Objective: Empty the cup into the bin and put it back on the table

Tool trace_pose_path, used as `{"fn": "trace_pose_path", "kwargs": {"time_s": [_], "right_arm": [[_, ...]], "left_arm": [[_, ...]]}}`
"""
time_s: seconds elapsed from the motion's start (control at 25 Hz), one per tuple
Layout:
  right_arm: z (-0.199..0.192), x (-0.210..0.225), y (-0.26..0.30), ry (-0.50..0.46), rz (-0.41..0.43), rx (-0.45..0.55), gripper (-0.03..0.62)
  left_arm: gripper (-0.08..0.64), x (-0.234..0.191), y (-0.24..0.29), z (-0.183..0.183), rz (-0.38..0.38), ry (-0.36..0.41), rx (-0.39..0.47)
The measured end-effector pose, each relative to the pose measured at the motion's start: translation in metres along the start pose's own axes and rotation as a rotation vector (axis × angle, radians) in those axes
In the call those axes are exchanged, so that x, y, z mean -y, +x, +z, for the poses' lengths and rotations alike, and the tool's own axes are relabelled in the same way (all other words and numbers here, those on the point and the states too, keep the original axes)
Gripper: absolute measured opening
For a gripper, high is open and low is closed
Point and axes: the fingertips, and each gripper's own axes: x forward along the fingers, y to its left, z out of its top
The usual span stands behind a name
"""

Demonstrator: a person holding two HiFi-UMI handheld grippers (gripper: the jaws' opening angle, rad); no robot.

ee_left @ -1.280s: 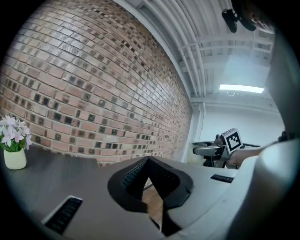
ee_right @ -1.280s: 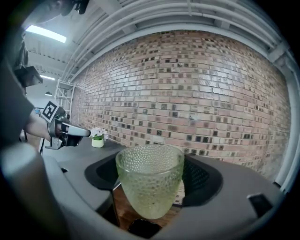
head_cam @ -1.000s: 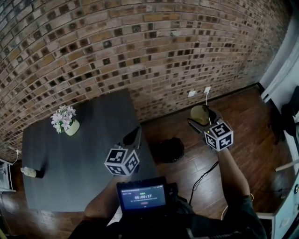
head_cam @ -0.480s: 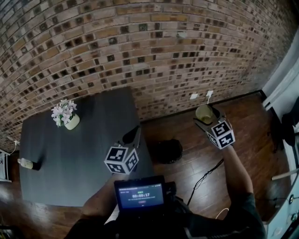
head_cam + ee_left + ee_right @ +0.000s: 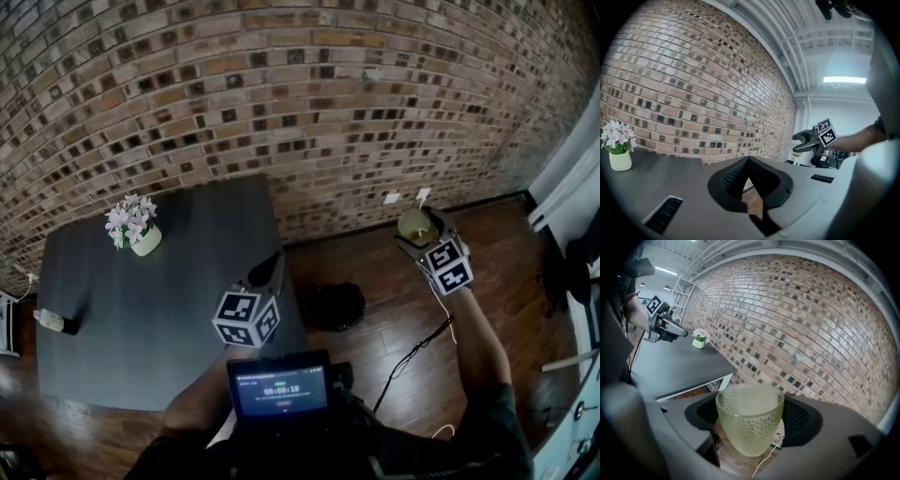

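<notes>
A person stands at a dark grey bench (image 5: pixel 169 309) set against a brick wall (image 5: pixel 281 103), holding a gripper in each hand.

The right gripper (image 5: pixel 416 228) is held out over the wooden floor (image 5: pixel 487 244), close to the wall and well apart from the bench. Its fingers (image 5: pixel 799 418) are spread wide and grasp a pale green, dimpled glass cup (image 5: pixel 750 416) by its sides. The cup sits upright, mouth up.

A dark round bin (image 5: pixel 337 305) stands on the floor just beside the bench's right edge. The cup is to the right of the bin and nearer the wall, not above it.

The left gripper (image 5: pixel 267 272) hovers over the bench's near right corner, pointing level toward the wall. Its fingers (image 5: pixel 733 178) are clenched together at the tips with nothing between them.

A small pot of white flowers (image 5: pixel 136 232) stands at the bench's far left. A small lit screen (image 5: pixel 281 389) shows at the person's chest.
</notes>
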Motion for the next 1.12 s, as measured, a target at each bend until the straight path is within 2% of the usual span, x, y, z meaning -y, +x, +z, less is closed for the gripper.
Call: {"fn": "trace_pose_path", "kwargs": {"time_s": [0.52,0.72,1.12], "right_arm": [[-0.004,0.015,0.009,-0.194,-0.022,-0.094,0.394],[-0.003,0.017,0.011,-0.243,-0.015,-0.115,0.394],[0.000,0.027,0.010,-0.390,-0.018,-0.186,0.394]], "left_arm": [[0.003,-0.006,0.000,-0.009,0.020,-0.009,-0.025],[0.003,-0.005,-0.001,-0.006,0.005,-0.008,-0.015],[0.003,-0.014,-0.001,-0.005,0.020,-0.013,-0.014]]}}
